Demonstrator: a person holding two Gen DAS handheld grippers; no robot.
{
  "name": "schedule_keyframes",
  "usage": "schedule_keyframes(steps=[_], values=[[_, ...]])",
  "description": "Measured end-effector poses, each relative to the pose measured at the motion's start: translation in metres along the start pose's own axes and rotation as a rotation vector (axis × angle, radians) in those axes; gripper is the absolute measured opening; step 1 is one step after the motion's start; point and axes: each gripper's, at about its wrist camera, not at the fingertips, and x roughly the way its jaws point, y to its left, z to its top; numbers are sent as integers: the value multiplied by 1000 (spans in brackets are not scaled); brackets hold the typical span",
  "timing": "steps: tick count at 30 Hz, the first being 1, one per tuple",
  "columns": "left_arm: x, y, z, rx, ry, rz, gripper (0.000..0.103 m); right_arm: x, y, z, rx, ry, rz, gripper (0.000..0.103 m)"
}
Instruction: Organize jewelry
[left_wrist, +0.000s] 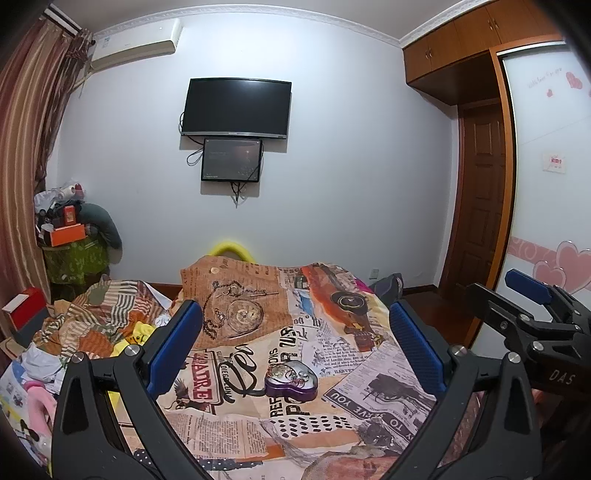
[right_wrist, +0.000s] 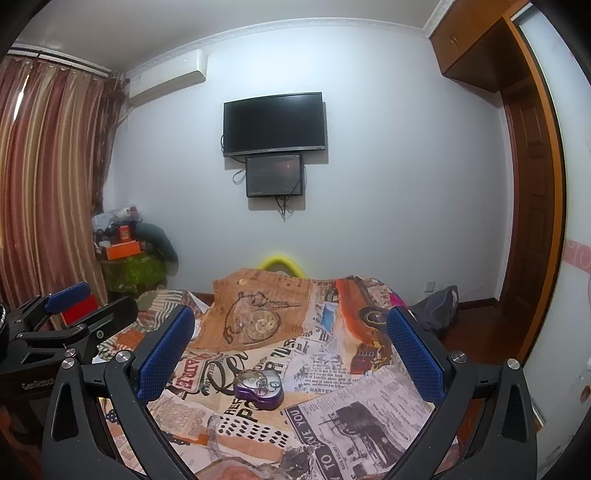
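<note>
1. Both claws, left claw (left_wrist: 295, 350) and right claw (right_wrist: 291, 354), spread wide, holding nothing.
2. Heart tin (left_wrist: 291, 380) on the bed (left_wrist: 369, 398) at 12 o'clock, rings piled on top.
3. Stage unclear: sorting pending or finished.

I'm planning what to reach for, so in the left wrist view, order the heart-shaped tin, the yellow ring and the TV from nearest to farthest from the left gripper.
1. Heart-shaped tin: on the bedspread, between the open left gripper fingers.
2. Yellow ring: behind the bed's far edge.
3. TV: on the far wall.
</note>
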Motion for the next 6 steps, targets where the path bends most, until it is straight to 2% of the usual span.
schedule_keyframes(steps=[6], values=[[5,0,-2,7,11,-2,102,6,-1,-2,3,15,-3,103]])
